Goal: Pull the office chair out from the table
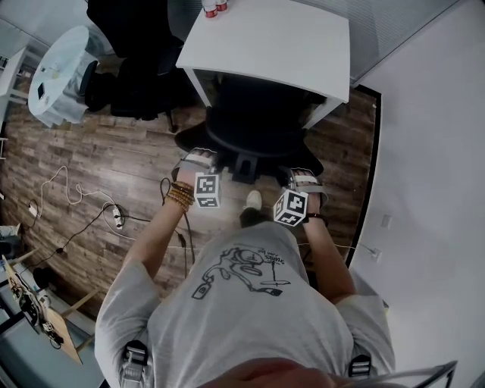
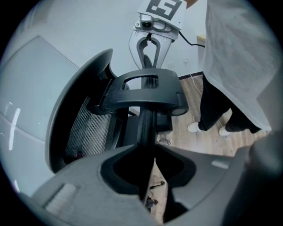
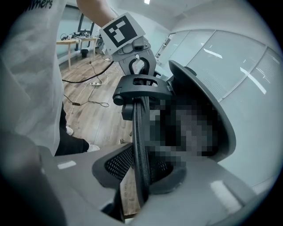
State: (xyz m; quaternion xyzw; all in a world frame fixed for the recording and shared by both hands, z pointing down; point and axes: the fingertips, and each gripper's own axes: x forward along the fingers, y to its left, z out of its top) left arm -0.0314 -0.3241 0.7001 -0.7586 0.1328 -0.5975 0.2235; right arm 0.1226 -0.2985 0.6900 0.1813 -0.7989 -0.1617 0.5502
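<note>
The black office chair (image 1: pixel 258 121) stands at the white table (image 1: pixel 273 38), its seat partly under the tabletop and its backrest toward me. My left gripper (image 1: pixel 198 161) is shut on the left end of the backrest's top rim (image 2: pixel 148 128), which runs between its grey jaws. At the right end, my right gripper (image 1: pixel 301 180) is shut on the same rim (image 3: pixel 140 132). In the left gripper view the right gripper (image 2: pixel 152 33) shows at the far end of the rim. The right gripper view likewise shows the left gripper (image 3: pixel 135 62). The chair's base is hidden.
A second dark chair (image 1: pixel 136 68) and a round glass table (image 1: pixel 61 72) stand at the upper left. Cables and a power strip (image 1: pixel 114 216) lie on the wooden floor to my left. A white wall (image 1: pixel 432 151) runs close on the right. Red cans (image 1: pixel 214 7) sit on the tabletop.
</note>
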